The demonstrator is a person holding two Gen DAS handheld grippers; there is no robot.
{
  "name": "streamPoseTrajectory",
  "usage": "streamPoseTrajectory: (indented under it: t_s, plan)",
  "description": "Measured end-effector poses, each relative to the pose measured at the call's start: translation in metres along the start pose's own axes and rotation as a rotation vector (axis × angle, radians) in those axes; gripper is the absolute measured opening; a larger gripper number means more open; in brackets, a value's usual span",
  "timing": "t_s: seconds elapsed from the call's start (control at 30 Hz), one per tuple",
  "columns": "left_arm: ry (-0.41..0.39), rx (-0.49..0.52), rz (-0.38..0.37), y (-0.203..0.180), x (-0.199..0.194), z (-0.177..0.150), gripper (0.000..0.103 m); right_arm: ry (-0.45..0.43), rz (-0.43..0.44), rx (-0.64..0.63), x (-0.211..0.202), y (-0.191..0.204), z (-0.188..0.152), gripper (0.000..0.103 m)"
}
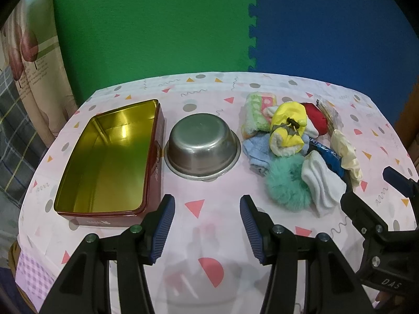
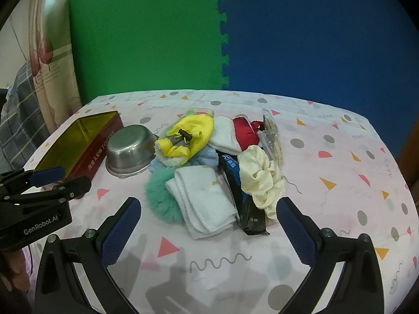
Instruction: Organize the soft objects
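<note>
A heap of soft things lies right of the steel bowl (image 1: 203,145) (image 2: 128,151): a yellow pouch (image 1: 288,125) (image 2: 187,136), a teal fluffy scrunchie (image 1: 286,180) (image 2: 159,196), a folded white cloth (image 1: 323,183) (image 2: 207,201), a cream scrunchie (image 1: 347,153) (image 2: 262,180), a red pouch (image 1: 318,119) (image 2: 244,129) and a light blue cloth (image 1: 258,154). An open red tin (image 1: 112,157) (image 2: 78,144) with a gold inside stands at the left. My left gripper (image 1: 207,225) is open in front of the bowl. My right gripper (image 2: 209,231) is open just before the white cloth.
Black and blue snack packets (image 2: 243,196) and a clear packet of biscuits (image 2: 272,138) lie within the heap. The table (image 2: 340,172) carries a pink patterned cloth. Green and blue foam mats (image 1: 183,26) form the back wall. A curtain (image 1: 28,65) hangs at the left.
</note>
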State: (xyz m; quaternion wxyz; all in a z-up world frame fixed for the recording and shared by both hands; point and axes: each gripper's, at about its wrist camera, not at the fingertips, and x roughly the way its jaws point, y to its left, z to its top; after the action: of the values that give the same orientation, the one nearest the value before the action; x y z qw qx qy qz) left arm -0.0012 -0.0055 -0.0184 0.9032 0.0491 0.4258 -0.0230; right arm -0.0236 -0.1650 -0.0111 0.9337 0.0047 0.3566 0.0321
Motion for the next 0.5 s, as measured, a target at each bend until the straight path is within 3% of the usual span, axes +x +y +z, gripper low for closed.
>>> streamPoseTrajectory:
  t_s: [0.5]
  plan:
    - [0.01,0.007,-0.003,-0.0007,0.001,-0.0002,0.053,-0.002,0.003,-0.002,-0.0002,0.0011,-0.0003,0.103]
